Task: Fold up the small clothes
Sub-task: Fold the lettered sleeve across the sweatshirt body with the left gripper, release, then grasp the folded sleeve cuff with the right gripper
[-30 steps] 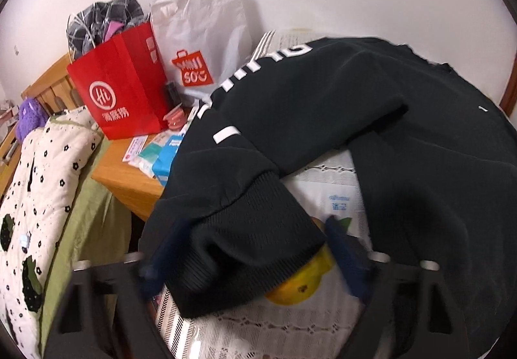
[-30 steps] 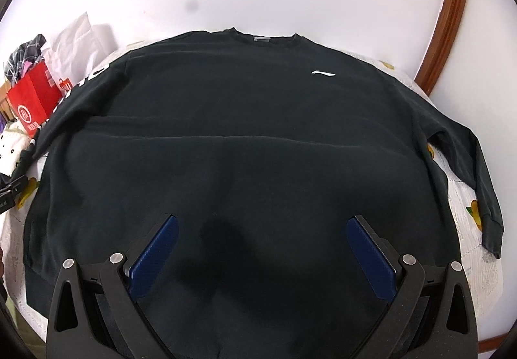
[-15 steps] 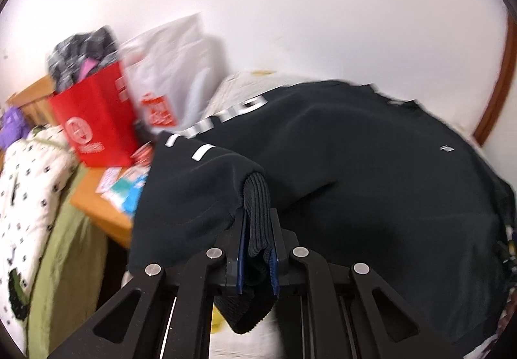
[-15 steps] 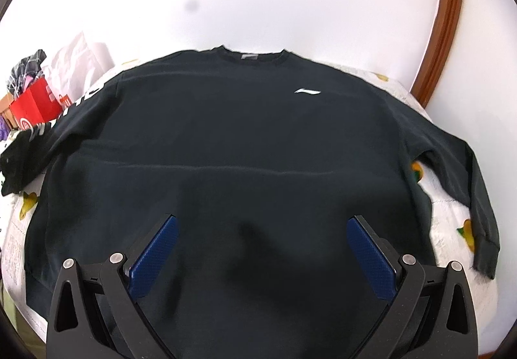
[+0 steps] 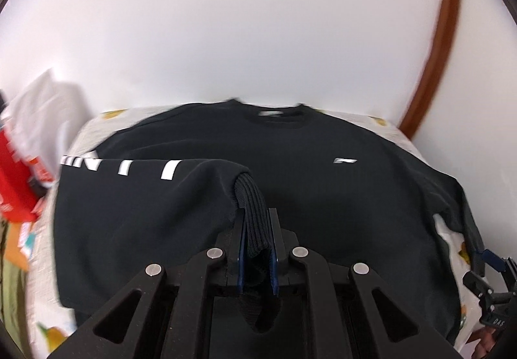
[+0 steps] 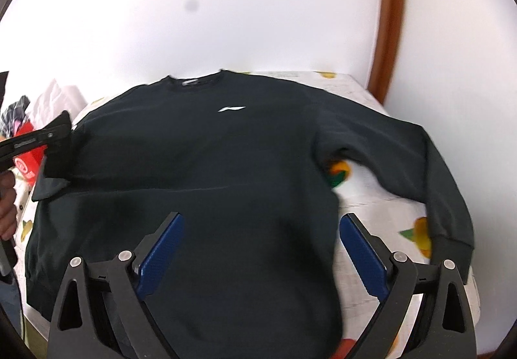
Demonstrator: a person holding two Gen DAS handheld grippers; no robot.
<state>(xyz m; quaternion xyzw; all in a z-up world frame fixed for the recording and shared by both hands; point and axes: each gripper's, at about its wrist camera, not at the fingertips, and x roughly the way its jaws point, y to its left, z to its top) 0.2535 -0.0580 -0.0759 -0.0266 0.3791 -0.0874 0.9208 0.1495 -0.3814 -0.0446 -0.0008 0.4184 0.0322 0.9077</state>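
Observation:
A black sweatshirt (image 6: 232, 165) with a small white chest logo lies front up on a fruit-print tablecloth (image 6: 381, 197). My left gripper (image 5: 257, 226) is shut on the ribbed cuff (image 5: 250, 197) of its left sleeve and holds it lifted over the chest, white lettering showing along the sleeve. The right wrist view shows that gripper (image 6: 59, 132) at the far left with the sleeve hanging from it. My right gripper (image 6: 261, 218) hovers over the lower body of the sweatshirt; its jaws are wide and closing slightly, with nothing pressed between the pads. The right sleeve (image 6: 436, 178) lies spread out.
A red paper bag (image 5: 13, 171) and a white plastic bag (image 5: 42, 113) stand past the table's left end. A white wall runs behind, with a brown wooden frame (image 5: 442, 36) at the right. A person's hand (image 6: 6, 204) shows at the left edge.
My left gripper shut on the sleeve cuff, lifted it and carried it rightwards over the sweatshirt's body. My right gripper drew back and shifted right, so the right sleeve shows more fully.

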